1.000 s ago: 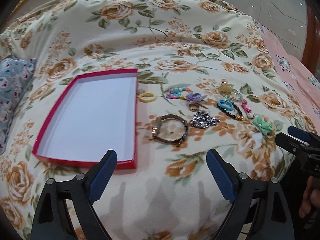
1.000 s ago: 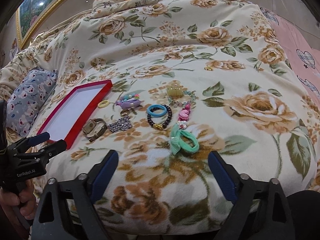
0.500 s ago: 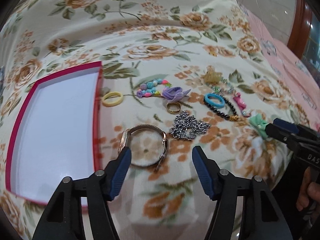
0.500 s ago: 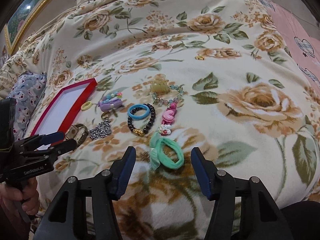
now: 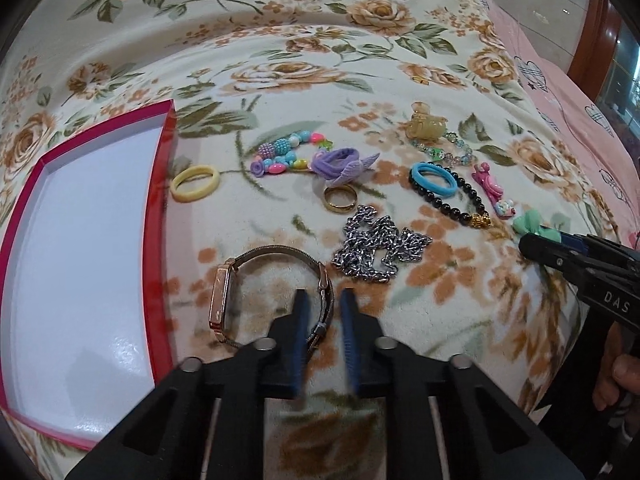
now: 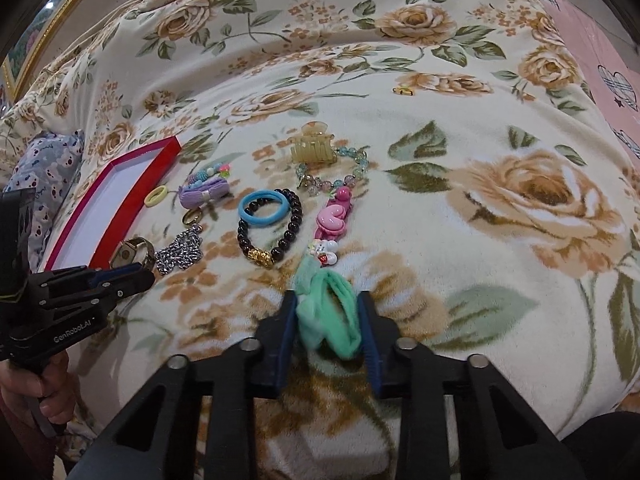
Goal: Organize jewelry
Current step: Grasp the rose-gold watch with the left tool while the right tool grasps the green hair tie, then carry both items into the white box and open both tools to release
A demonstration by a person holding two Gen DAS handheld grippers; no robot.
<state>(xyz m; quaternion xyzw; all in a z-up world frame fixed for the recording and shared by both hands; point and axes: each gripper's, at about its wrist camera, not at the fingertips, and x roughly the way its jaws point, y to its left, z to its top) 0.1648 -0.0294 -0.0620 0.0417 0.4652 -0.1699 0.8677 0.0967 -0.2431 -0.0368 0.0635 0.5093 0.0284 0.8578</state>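
A rose-gold watch (image 5: 236, 296) with a mesh band lies on the floral blanket beside the red-rimmed white box (image 5: 160, 208). My left gripper (image 5: 323, 304) is closed around the watch band near its clasp. My right gripper (image 6: 327, 312) is closed on a green hair tie (image 6: 326, 308) on the blanket. The green tie also shows in the left wrist view (image 5: 532, 224). The watch (image 6: 134, 250) and box (image 6: 132, 192) show at the left of the right wrist view.
On the blanket lie a silver chain (image 5: 376, 248), gold ring (image 5: 340, 198), yellow ring (image 5: 195, 183), purple hair bow (image 5: 344, 162), coloured bead bracelet (image 5: 286, 152), blue hair tie (image 5: 434, 174), black bead bracelet (image 5: 460, 204), pink clip (image 5: 490, 188) and amber claw clip (image 5: 426, 126). A blue pillow (image 6: 44, 176) lies left.
Both grippers moved forward and down and closed: the left around the watch band, the right on the green hair tie.
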